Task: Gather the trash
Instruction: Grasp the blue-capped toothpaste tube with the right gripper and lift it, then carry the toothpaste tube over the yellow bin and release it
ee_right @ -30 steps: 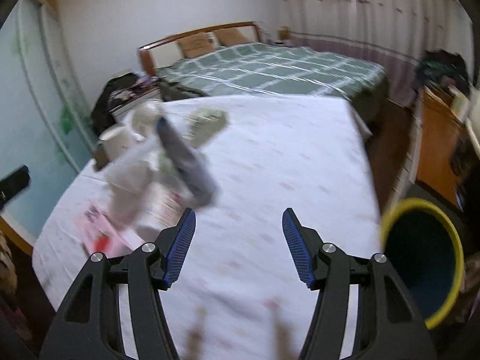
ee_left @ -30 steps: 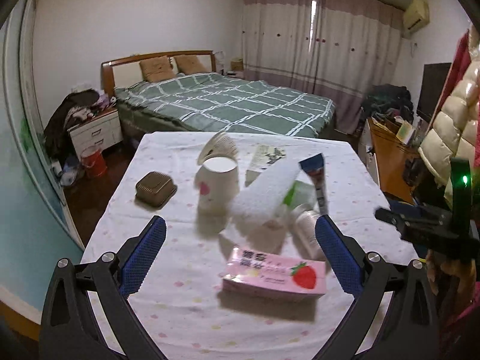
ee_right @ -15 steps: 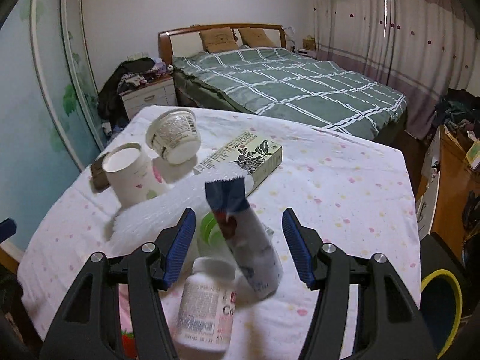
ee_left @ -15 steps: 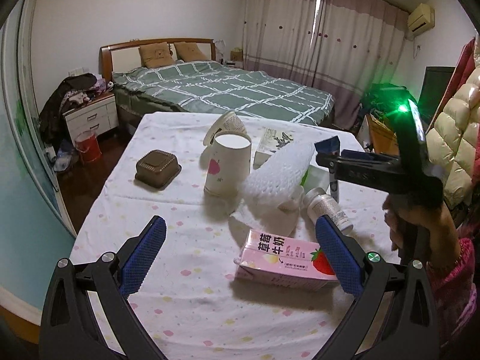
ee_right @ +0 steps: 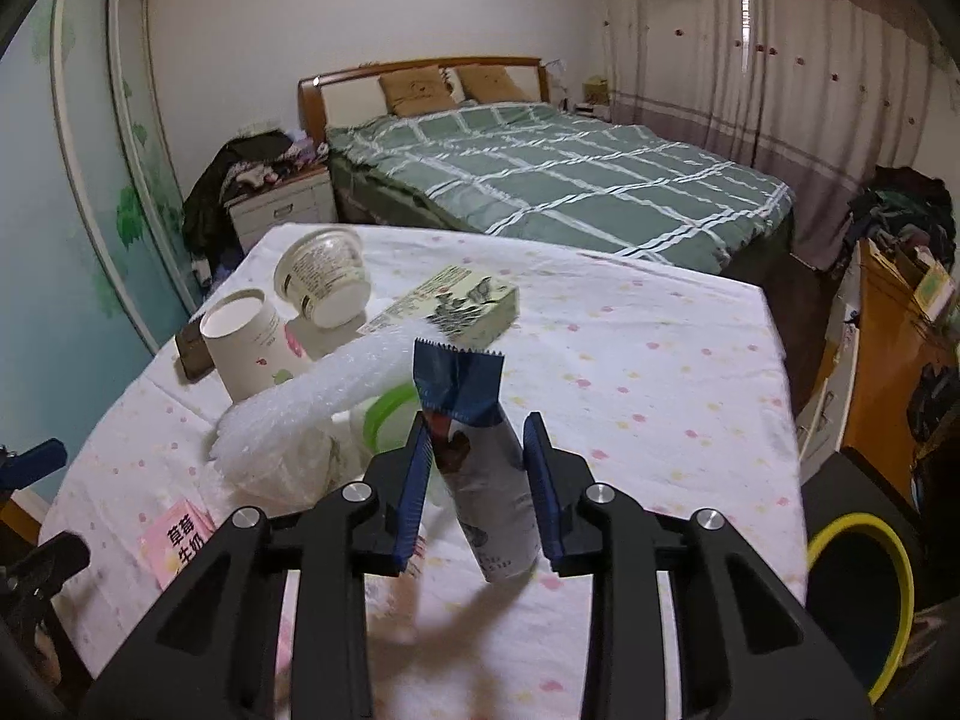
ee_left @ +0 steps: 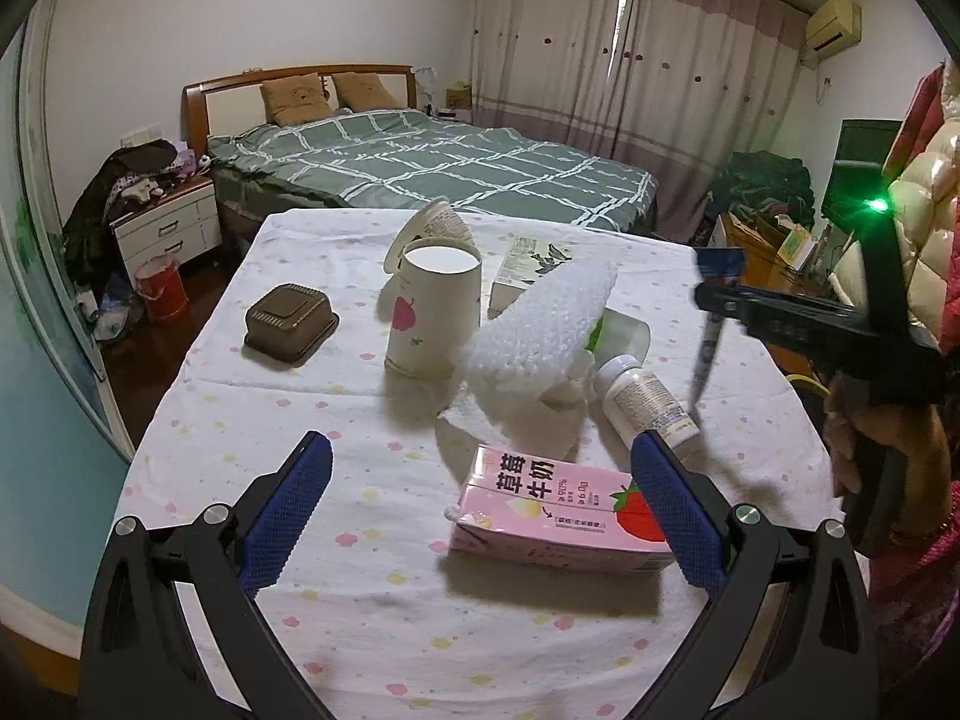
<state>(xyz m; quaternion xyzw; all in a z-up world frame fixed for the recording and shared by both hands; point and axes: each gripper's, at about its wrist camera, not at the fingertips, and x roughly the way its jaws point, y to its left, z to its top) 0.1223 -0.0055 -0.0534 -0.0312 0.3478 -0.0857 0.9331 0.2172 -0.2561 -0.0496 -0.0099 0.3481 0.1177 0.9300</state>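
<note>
Right hand-held gripper (ee_right: 477,483): jaws closing, with a blue-and-white snack wrapper (ee_right: 474,420) standing between the pads. The left pad meets the wrapper's edge; a sliver of gap shows at the right pad, so the grasp is judged not yet firm. The wrapper stands upright with its crimped blue end uppermost, which suits a pinch across its flat width. In the left wrist view the same wrapper (ee_left: 711,324) hangs edge-on at the tip of the right tool, above the tabletop (ee_left: 372,576).

Left hand-held gripper (ee_left: 480,504): released, jaws wide, nothing between them. It hovers low over the pink strawberry milk carton (ee_left: 558,510), which lies flat just ahead, probably the next pick.

Remaining trash lies clustered mid-tabletop: a white pill bottle (ee_left: 645,399) on its side, a white foam sleeve (ee_left: 543,324) leaning over a green-lidded container (ee_right: 390,414), an upright paper cup (ee_left: 432,306), a tipped yoghurt tub (ee_right: 324,276), a flat printed box (ee_right: 462,303) and a brown plastic tray (ee_left: 291,324) set apart.

A yellow-rimmed bin (ee_right: 864,594) stands on the floor beside the tabletop's right edge, the likely destination.
</note>
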